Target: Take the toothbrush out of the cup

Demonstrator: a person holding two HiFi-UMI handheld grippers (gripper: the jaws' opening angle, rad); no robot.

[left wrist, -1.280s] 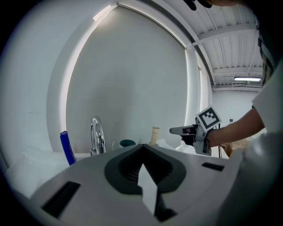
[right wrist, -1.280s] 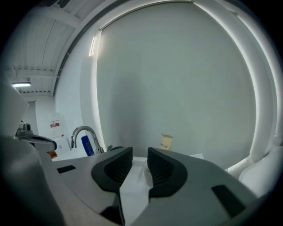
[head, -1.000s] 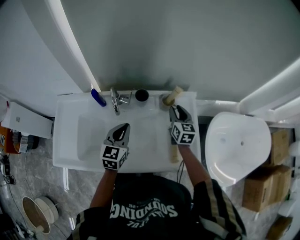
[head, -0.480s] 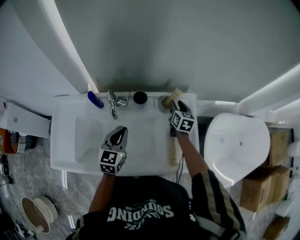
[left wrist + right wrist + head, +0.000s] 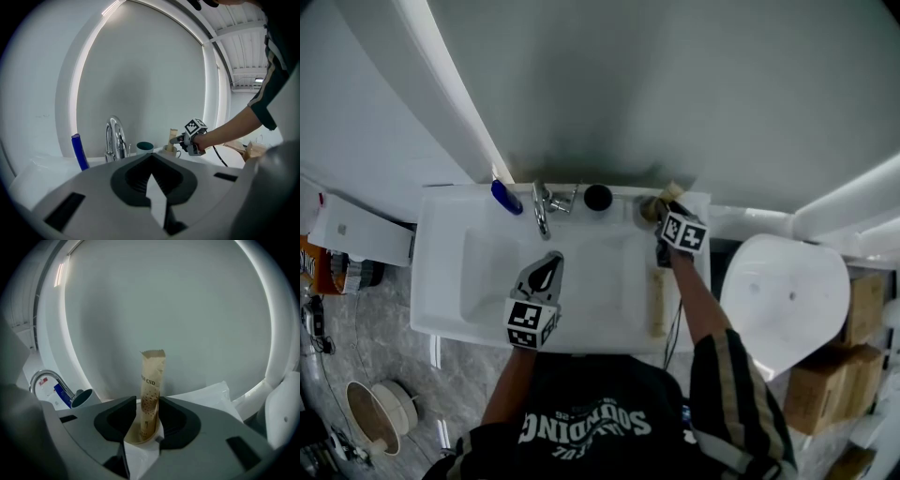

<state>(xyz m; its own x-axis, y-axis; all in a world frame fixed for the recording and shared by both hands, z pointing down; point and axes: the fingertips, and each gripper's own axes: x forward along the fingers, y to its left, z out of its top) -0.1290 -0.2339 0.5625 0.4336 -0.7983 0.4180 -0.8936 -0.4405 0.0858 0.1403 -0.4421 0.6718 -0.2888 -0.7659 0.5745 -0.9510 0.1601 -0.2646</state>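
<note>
A toothbrush in a tan paper wrapper [image 5: 151,385] stands upright in a beige cup [image 5: 136,438] at the sink's back right corner. In the head view the cup [image 5: 650,209] and wrapper top [image 5: 673,190] sit just beyond my right gripper [image 5: 665,213]. The right gripper [image 5: 147,417] stands open, its jaws on either side of the wrapper just above the cup's rim; I see no squeeze on the paper. My left gripper [image 5: 549,262] hovers over the basin, shut and empty [image 5: 151,157]. From it I see the right gripper [image 5: 180,138] at the cup [image 5: 170,150].
A chrome faucet [image 5: 541,208], a dark teal cup [image 5: 598,197] and a blue bottle [image 5: 506,196] line the back of the white sink [image 5: 441,281]. A beige item [image 5: 657,302] lies along the sink's right rim. A toilet [image 5: 792,300] stands to the right.
My right gripper has moved away from me toward the back of the sink and now has the wrapped toothbrush between its jaws. The left gripper has stayed over the basin.
</note>
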